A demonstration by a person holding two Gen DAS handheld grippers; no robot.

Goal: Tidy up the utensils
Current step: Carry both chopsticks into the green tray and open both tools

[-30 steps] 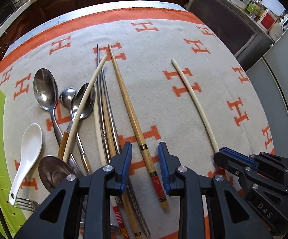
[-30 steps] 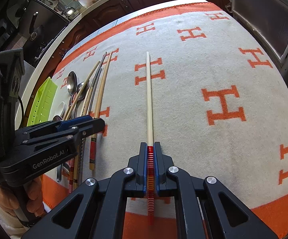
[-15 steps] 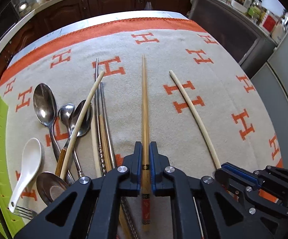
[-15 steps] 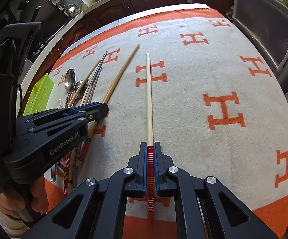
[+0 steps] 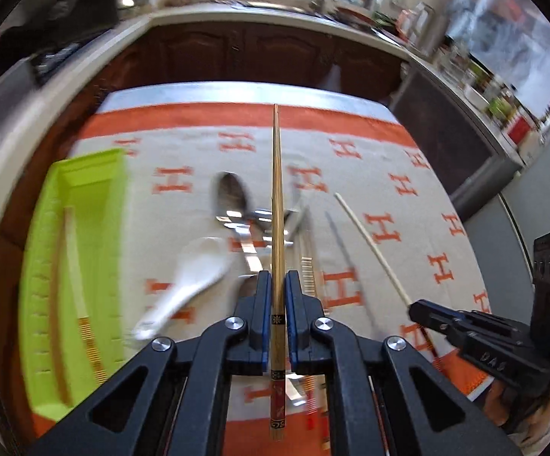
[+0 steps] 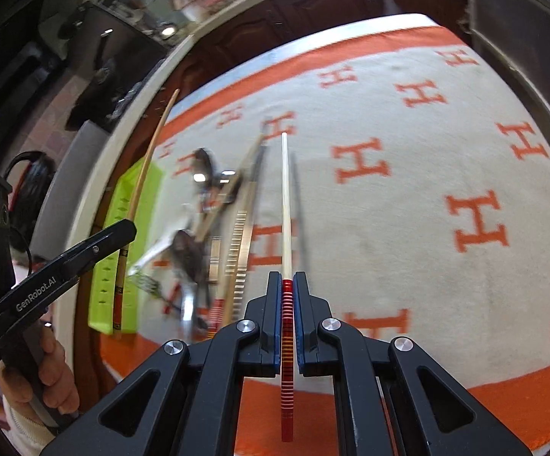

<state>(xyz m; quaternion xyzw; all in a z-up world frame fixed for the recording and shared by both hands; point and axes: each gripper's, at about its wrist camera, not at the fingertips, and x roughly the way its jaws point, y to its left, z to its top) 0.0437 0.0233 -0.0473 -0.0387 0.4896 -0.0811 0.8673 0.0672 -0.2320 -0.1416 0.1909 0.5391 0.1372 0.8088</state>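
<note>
The left hand-held gripper is clenched on a light, stiff wooden chopstick near its decorated butt. The right hand-held gripper likewise grasps a slick cream chopstick by its red-striped handle end, the better hold, I judge.

To your right the blanket lies bare and open to pass over. To your left, the heap of spoons and loose chopsticks blocks low passes, and the green tray stands beyond it at the blanket's left edge.
</note>
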